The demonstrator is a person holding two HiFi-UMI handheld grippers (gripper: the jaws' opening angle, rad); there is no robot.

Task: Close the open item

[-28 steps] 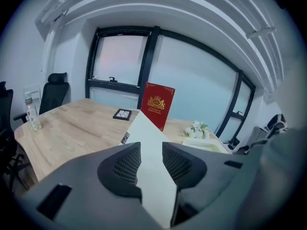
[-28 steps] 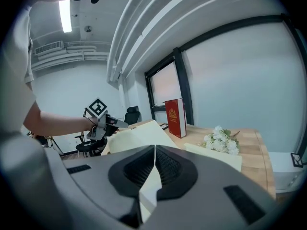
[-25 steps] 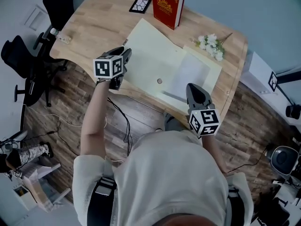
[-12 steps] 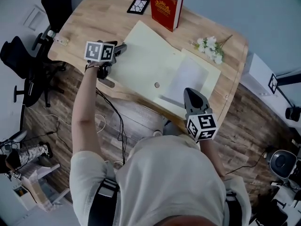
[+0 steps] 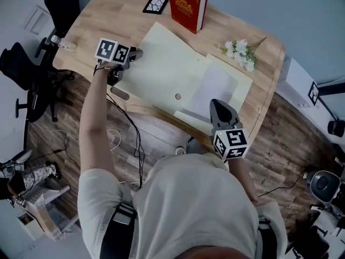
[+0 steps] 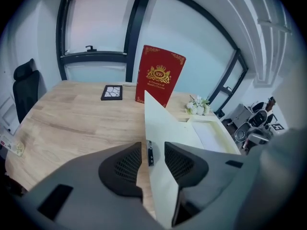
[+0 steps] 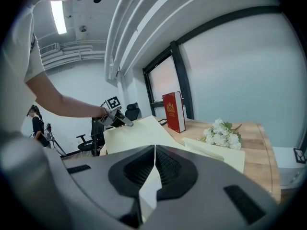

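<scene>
Folder (image 5: 161, 63): open on desk (image 5: 102, 20), pale yellow, cover lifted at left side. Left claw (image 6: 152, 150): apart, just been closing, cover's edge between pads, not yet pinched. Right claw (image 7: 154, 157): together, clamped on the folder at its near edge. Red book (image 5: 186, 7) upright behind

Dark plank floor (image 5: 64, 128) under the pale wood worktop (image 5: 102, 20), black office chairs (image 5: 19, 66) at left, black-framed windows (image 6: 100, 28) behind, strip light (image 7: 59, 16) overhead

Three cameras, one worktop (image 5: 108, 20)
Head view looks steeply down; left gripper view and right gripper view skim it closely, all sharing the red book (image 6: 159, 80).
</scene>
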